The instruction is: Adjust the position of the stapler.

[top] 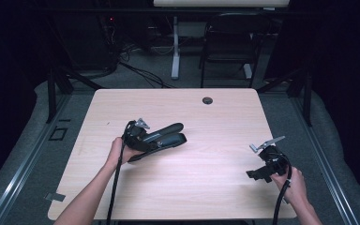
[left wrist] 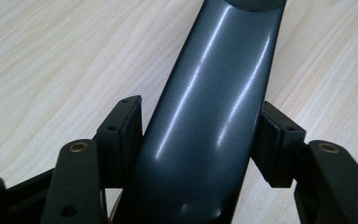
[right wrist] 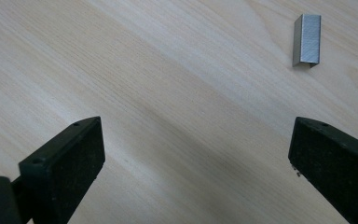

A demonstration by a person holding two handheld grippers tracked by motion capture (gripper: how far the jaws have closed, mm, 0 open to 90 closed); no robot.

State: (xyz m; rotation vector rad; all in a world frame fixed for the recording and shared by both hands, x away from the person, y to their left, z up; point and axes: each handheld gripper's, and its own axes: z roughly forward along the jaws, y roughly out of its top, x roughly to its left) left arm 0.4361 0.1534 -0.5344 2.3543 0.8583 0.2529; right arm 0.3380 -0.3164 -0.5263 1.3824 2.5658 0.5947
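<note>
Here the left claw (left wrist: 198, 140) clamps a glossy, rounded dark-grey stapler (left wrist: 209, 107); the right claw (right wrist: 196, 168) gapes empty over pale woodgrain table (right wrist: 168, 70).

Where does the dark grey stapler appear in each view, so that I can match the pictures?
High view: stapler left of centre on the table.
Left gripper view: centre, running up between the two fingers.
Right gripper view: wood surface, with a staple strip at upper right.
Shared landmark: the table's light wood grain.
</note>
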